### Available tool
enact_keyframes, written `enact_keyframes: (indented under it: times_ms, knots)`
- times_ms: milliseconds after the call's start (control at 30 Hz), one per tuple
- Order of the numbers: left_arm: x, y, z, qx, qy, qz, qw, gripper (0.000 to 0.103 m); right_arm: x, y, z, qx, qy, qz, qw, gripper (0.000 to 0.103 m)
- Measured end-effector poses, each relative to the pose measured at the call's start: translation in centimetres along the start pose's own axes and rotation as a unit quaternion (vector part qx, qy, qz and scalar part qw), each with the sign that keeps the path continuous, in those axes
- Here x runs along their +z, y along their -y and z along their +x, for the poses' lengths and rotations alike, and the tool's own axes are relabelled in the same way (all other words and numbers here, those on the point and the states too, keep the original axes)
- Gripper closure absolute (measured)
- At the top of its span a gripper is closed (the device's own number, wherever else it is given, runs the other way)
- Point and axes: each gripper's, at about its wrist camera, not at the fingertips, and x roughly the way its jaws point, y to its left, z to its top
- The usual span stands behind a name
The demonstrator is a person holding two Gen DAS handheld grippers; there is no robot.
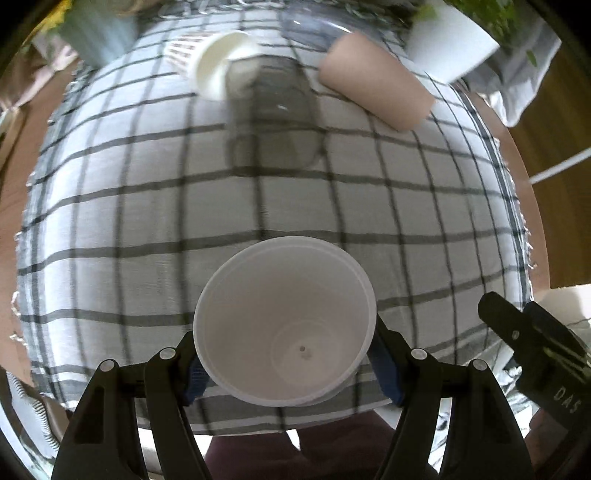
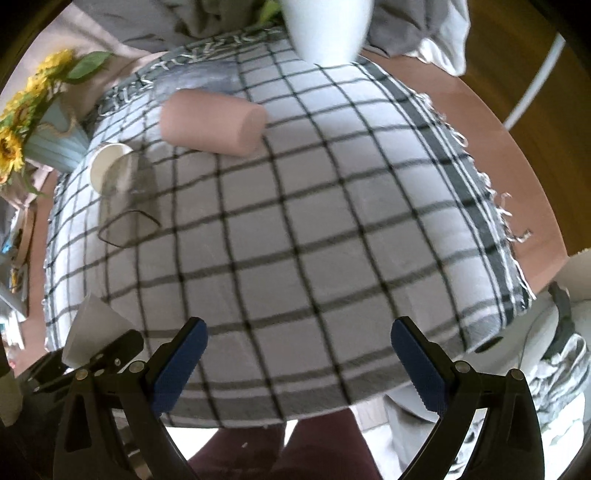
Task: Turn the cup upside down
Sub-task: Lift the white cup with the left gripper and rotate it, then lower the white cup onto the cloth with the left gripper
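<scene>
My left gripper is shut on a white plastic cup, its blue pads pressed on both sides. The cup's open mouth faces the camera, held above the near edge of the checked cloth. The same cup shows as a white wedge at the left edge of the right wrist view. My right gripper is open and empty above the cloth's near edge.
A pink cup, a white paper cup and a clear glass lie on their sides at the far end. A white pot and a sunflower vase stand beyond.
</scene>
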Motion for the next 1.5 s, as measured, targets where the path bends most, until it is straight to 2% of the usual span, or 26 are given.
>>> enact_keyframes:
  times_ms: [167,300,800,1000,1267,1500]
  knots:
    - [0.8,1.8,1.8,-0.030,-0.029,0.013,0.9990,0.031,0.0,2.3,0.2,-0.009,-0.004,0.018,1.000,0.003]
    - [1.4,2.4,2.8,-0.032,-0.041,0.019,0.9985,0.034,0.3,3.0,0.4,-0.014,-0.003,0.026,1.000,0.003]
    - [4.4,2.6,4.1,-0.023,-0.033,0.013,0.9991,0.034,1.5,2.2,0.8,-0.004,-0.002,0.013,1.000,0.003]
    - [4.6,2.6,4.2,-0.020,-0.031,0.015,0.9992,0.034,1.7,1.9,0.8,-0.006,-0.001,0.009,1.000,0.003]
    - [4.0,2.3,3.2,-0.023,-0.023,0.019,0.9993,0.016,1.5,1.9,0.4,-0.014,0.002,0.015,1.000,0.003]
    - [2.4,1.4,0.3,-0.003,0.005,0.017,0.9998,0.013,1.1,2.5,-1.3,-0.020,0.012,0.030,0.999,0.003]
